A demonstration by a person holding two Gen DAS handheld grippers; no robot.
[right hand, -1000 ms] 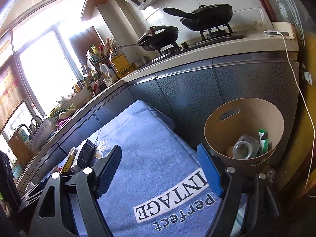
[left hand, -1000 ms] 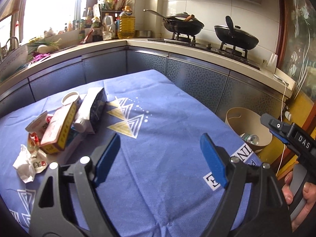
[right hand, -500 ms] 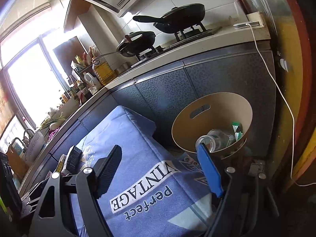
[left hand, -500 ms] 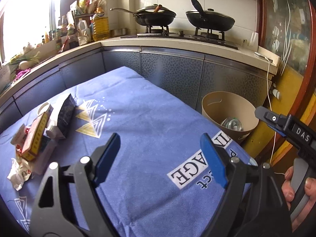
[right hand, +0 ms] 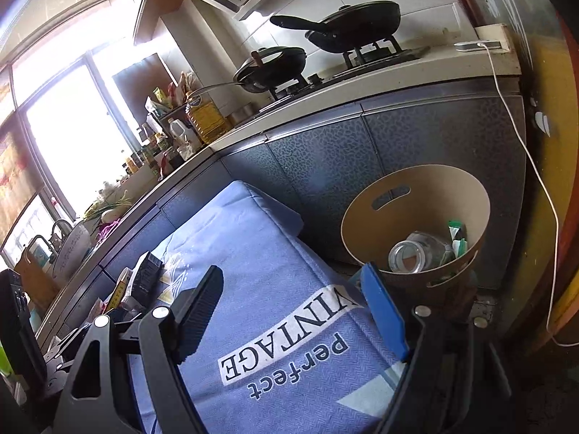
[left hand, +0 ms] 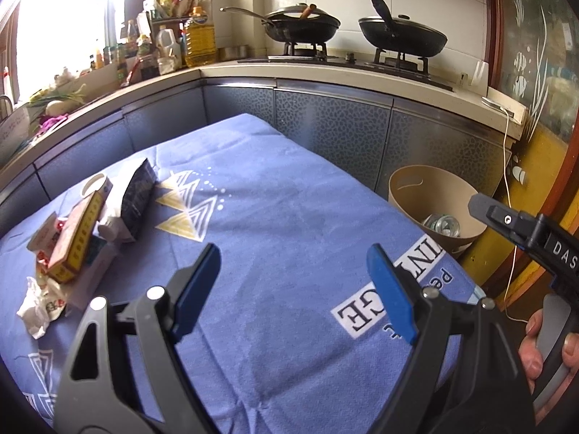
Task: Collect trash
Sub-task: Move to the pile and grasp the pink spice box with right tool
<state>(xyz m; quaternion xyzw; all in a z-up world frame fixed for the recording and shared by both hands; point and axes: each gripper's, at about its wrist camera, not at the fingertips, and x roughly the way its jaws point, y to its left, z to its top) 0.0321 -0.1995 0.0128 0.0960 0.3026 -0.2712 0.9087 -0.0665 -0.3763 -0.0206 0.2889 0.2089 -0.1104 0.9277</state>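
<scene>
Indoors, a blue cloth [left hand: 289, 217] covers the table beside kitchen cabinets [left hand: 333, 126], both grippers' fingers released and empty

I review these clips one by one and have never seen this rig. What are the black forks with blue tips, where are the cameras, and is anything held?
No robot: a person holds hand-operated tongs in each hand, each carrying a fisheye camera looking along its two fingers. The left tongs and right tongs are both open and hold nothing. The left view also shows the right tool and the hand gripping it. On the blue cloth lies a pile of boxes and wrappers. Beside it stands a tan bin containing a clear jar.
</scene>
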